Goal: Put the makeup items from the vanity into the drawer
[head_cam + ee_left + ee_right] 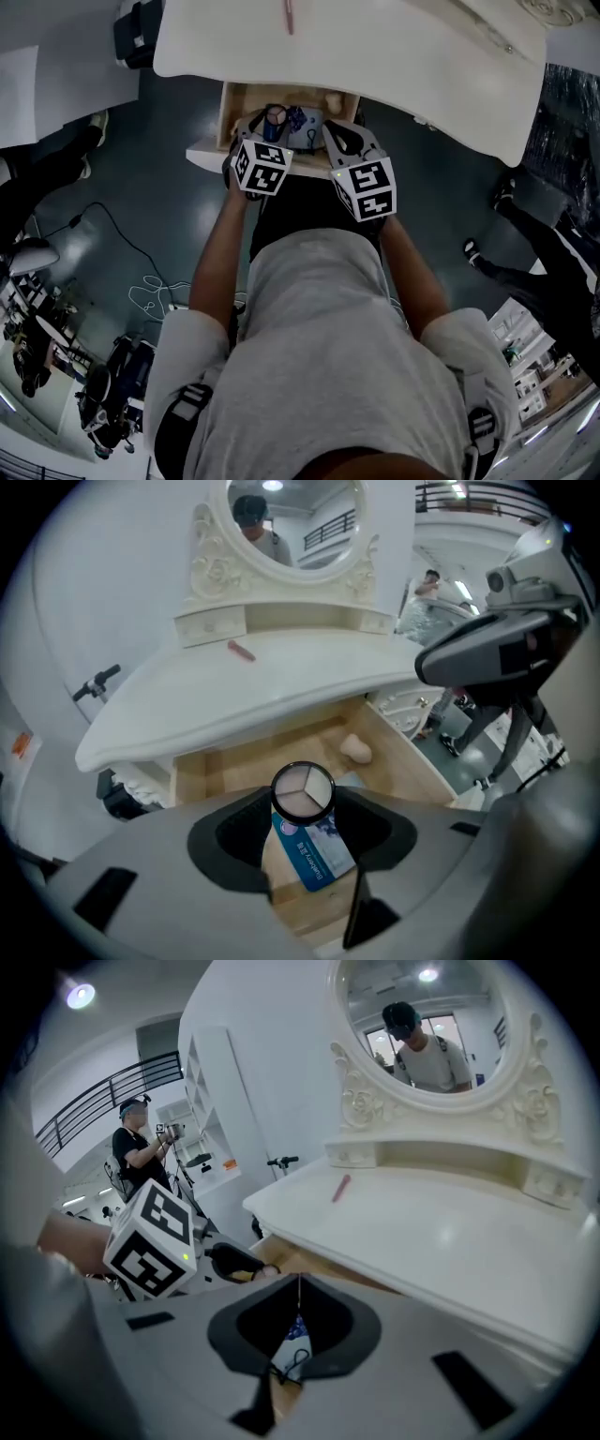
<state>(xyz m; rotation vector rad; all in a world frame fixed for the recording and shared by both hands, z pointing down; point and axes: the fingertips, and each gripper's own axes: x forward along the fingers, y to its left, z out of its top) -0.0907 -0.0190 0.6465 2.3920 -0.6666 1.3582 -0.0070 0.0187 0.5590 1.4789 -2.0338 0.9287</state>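
My left gripper point(302, 799) is shut on a round black compact point(302, 791) with three pale shades, held over the open wooden drawer point(234, 761). In the drawer lie a blue packet point(317, 858) and a beige sponge point(356, 749). A pink lipstick point(242, 650) rests on the white vanity top point(281, 682). In the head view the compact point(275, 116) is above the drawer point(240, 97), between the two grippers. My right gripper point(298, 1286) is shut with nothing in it, just right of the left one, above the blue packet point(294, 1337).
An ornate oval mirror point(427, 1026) stands at the back of the vanity, with small drawers point(217, 623) under it. Bystanders' legs point(534, 253) are on the dark floor to the right and left. Cables point(150, 291) lie on the floor at left.
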